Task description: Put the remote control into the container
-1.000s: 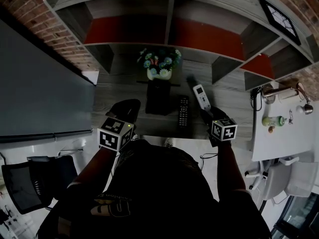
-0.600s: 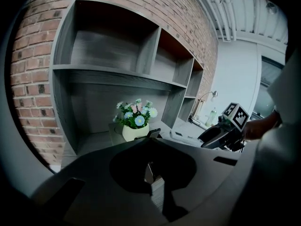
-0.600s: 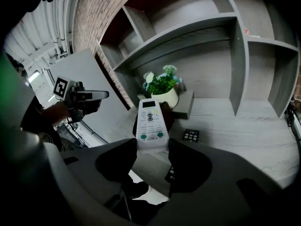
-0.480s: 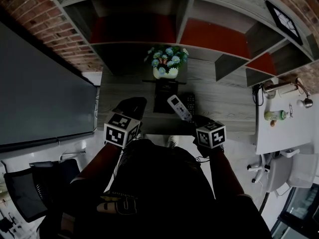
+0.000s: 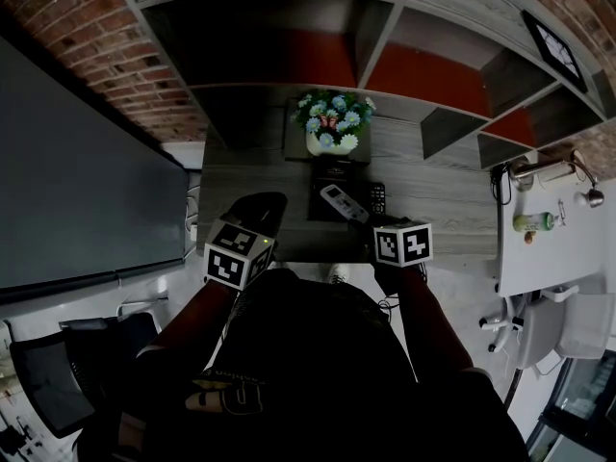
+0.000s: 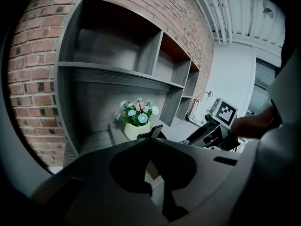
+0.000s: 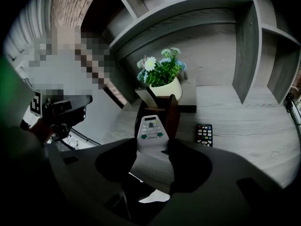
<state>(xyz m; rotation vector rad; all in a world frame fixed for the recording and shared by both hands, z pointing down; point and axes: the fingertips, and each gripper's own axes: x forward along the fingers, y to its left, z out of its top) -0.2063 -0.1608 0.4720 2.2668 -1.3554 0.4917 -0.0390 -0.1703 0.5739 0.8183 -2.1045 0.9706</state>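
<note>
A white remote control (image 7: 150, 130) with green buttons sits between the jaws of my right gripper (image 7: 152, 146), which is shut on its lower end. In the head view the white remote control (image 5: 342, 203) hangs tilted just in front of the dark box container (image 5: 330, 173), its tip over the container's near edge. The container (image 7: 172, 111) stands open-topped right behind the remote. My left gripper (image 5: 254, 212) hovers at the table's front left, jaws together with nothing held. The left gripper (image 6: 150, 141) looks toward the container (image 6: 155, 131).
A black remote (image 5: 377, 196) lies on the grey table (image 5: 443, 210) to the right of the container; the black remote (image 7: 204, 134) has coloured buttons. A white pot of flowers (image 5: 329, 135) stands behind the container. Shelving and a brick wall rise behind.
My right gripper has carried the white remote leftward, from right of the black remote to the front of the container. The left gripper has barely moved.
</note>
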